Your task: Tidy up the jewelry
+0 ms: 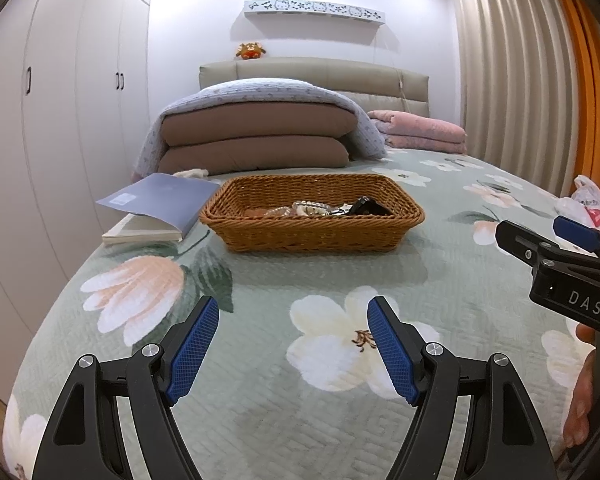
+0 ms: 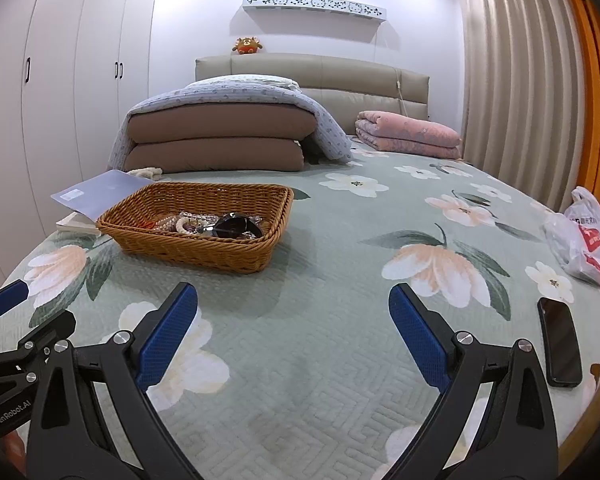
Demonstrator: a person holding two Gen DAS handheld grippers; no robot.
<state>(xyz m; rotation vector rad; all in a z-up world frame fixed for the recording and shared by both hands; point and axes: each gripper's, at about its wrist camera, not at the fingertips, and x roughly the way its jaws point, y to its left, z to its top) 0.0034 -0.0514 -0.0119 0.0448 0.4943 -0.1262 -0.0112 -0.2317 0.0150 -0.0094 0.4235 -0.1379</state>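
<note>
Nearby: book [image 1: 156, 204] touching basket [image 1: 312, 232]; phone [image 2: 559, 342] apart.

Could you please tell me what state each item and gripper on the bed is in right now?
Left gripper: open, empty, above the bedspread.
Right gripper: open, empty.
Basket: upright, holding beads and sunglasses.
Beads: heaped in the basket.
Sunglasses: folded, in the basket.
Book: lying beside the basket.
Phone: screen dark, flat.
Wardrobe: doors shut.

Basket wall [image 1: 312, 236] hides most of the jewelry [image 1: 308, 210].
</note>
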